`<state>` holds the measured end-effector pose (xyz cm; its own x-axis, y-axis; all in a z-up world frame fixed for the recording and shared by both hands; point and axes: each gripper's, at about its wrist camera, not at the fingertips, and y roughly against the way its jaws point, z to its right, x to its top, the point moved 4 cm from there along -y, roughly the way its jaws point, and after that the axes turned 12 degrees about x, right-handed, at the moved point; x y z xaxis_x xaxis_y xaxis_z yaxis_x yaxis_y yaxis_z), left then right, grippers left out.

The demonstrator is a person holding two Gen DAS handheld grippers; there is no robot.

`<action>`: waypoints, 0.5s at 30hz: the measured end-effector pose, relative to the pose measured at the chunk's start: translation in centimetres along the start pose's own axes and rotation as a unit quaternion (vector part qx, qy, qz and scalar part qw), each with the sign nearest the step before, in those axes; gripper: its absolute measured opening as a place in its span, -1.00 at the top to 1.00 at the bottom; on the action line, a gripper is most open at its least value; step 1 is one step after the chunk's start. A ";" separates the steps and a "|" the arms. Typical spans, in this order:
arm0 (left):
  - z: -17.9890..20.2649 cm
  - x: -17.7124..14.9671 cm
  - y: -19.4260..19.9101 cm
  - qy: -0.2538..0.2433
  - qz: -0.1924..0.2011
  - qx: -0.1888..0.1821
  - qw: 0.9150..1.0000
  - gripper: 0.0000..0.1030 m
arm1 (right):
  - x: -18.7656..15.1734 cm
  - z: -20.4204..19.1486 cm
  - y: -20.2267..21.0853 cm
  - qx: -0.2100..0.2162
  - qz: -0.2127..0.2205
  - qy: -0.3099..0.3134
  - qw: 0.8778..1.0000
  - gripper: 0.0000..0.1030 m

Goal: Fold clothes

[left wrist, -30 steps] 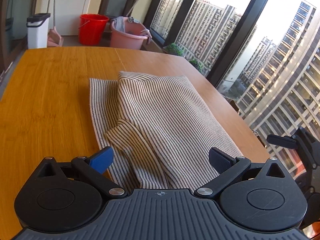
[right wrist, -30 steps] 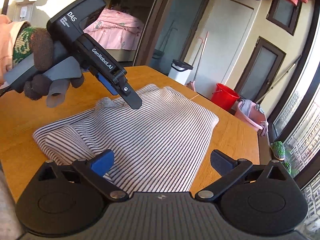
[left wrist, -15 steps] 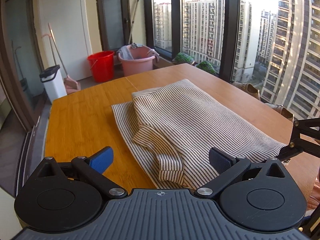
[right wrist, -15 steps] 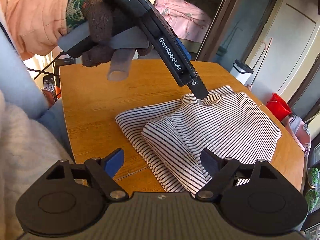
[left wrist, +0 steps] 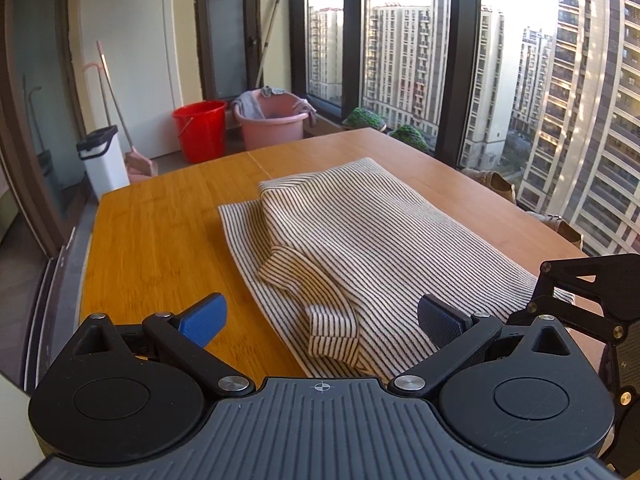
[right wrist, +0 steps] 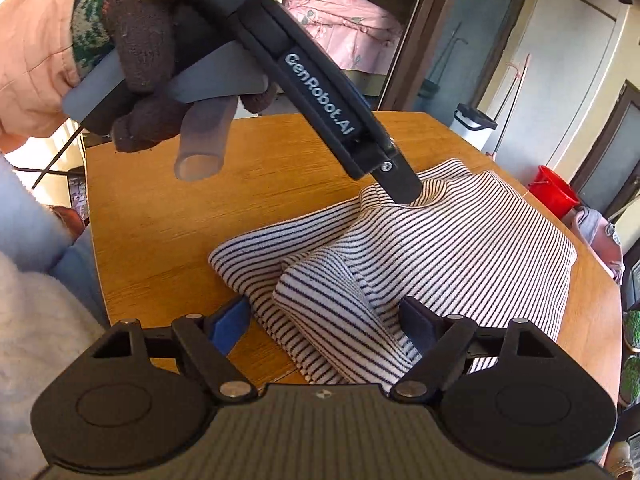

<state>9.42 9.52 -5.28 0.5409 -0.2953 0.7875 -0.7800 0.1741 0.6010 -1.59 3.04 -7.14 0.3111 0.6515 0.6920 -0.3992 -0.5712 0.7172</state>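
I find the right gripper with jaws spread, a folded sleeve of the striped sweater lying between the pads, neither pad pressing it. The left gripper also has jaws wide apart, hanging over the sweater's cuff end without gripping. In the right view its tip sits at twelve o'clock by the collar, carried by a gloved hand at ten o'clock. The sweater lies part-folded on the wooden bench. Red bucket and pink basin stand beyond at eleven to twelve o'clock.
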 end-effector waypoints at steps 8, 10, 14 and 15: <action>0.1 -1.0 2.8 -0.039 0.092 0.014 0.995 -1.00 | 0.0 1.0 1.6 0.009 0.021 -0.025 0.999 0.16; 0.5 -1.6 4.1 -0.090 0.140 0.024 0.986 -1.00 | 0.2 2.1 2.8 0.024 0.040 -0.063 0.997 0.37; 3.4 -4.0 5.5 -0.246 0.188 0.022 0.951 -1.00 | -0.2 5.5 4.5 0.032 0.073 -0.139 0.987 0.45; 4.3 -4.8 5.6 -0.285 0.196 0.020 0.938 -1.00 | -0.4 6.2 4.8 0.032 0.078 -0.155 0.984 0.46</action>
<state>1.13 7.88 -6.26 -0.0374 -0.6727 0.7390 -0.9012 0.3423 0.2660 1.73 -3.08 -3.50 0.5025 0.3758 0.7786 -0.4111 -0.6884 0.5976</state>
